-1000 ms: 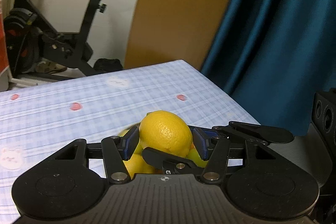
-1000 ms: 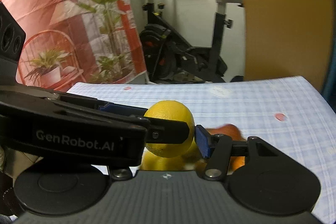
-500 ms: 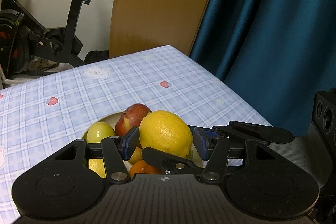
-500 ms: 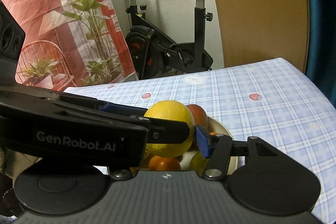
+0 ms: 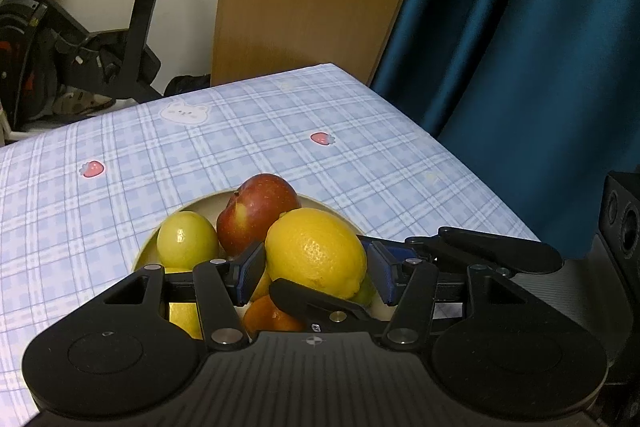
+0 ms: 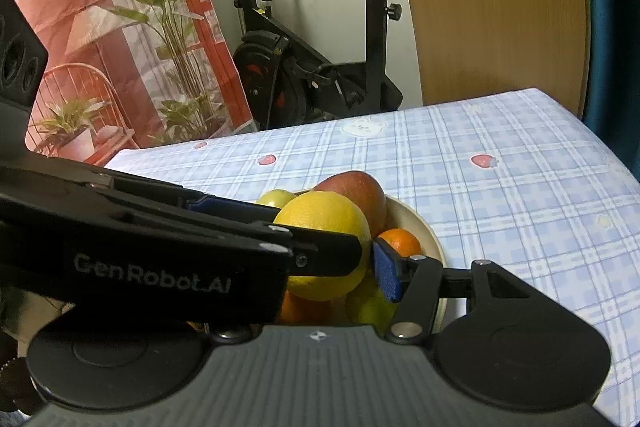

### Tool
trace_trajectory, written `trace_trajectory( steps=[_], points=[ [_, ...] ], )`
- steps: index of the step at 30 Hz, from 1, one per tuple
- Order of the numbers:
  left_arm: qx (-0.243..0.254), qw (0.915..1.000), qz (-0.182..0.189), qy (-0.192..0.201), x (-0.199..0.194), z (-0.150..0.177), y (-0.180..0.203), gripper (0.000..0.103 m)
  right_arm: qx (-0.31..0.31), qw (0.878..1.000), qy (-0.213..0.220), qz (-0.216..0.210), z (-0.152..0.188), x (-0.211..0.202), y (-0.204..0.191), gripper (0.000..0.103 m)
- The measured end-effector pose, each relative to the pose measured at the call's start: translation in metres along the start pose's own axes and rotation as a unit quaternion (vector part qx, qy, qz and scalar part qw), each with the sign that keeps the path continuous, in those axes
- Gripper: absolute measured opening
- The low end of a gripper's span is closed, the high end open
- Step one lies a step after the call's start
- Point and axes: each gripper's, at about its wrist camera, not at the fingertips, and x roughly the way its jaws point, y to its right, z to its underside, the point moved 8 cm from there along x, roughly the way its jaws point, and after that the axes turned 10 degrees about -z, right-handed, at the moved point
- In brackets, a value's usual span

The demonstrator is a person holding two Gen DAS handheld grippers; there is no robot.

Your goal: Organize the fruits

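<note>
"GenRobot.AI" (white) on left hand-held gripper (image 6: 362,227)

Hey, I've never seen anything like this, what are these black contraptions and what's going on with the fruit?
There is no robot here. A person holds a hand-held gripper in each hand, and a wide-angle camera on each looks forward along its two fingers. One picture comes from the left hand-held gripper, the other from the right hand-held gripper. Both sets of blue pads press on the same lemon, so both tools hold it together, one crossing in front of the other. Below the lemon a bowl stands on a checked tablecloth. In it lie a red apple, a green fruit and an orange. An exercise bike stands behind the table.
</note>
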Motion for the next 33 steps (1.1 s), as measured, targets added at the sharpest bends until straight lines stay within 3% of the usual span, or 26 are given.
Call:
trace_trajectory(
  steps=[13, 18, 23, 28, 33],
  points=[
    [-0.013, 0.9997, -0.017, 0.01, -0.018, -0.003, -0.01, 0.064, -0.022, 1.0, -0.014, 0.01, -0.004, 0.0, -0.005, 0.06],
    [-0.012, 0.9979, -0.051, 0.037, -0.044, -0.005, -0.015, 0.079, -0.033, 0.999, -0.011, 0.022, -0.008, -0.013, -0.011, 0.07],
    [-0.023, 0.9937, -0.093, 0.058, -0.077, -0.006, -0.028, 0.091, -0.044, 0.999, -0.003, 0.015, -0.014, -0.031, -0.028, 0.096],
    [-0.012, 0.9838, -0.158, 0.084, -0.115, -0.005, -0.034, 0.094, -0.062, 0.998, 0.012, 0.016, -0.023, -0.052, -0.053, 0.103],
    [-0.032, 0.9763, -0.182, 0.112, -0.156, 0.001, -0.041, 0.095, -0.057, 0.998, 0.023, 0.005, -0.025, -0.072, -0.076, 0.103]
  ],
)
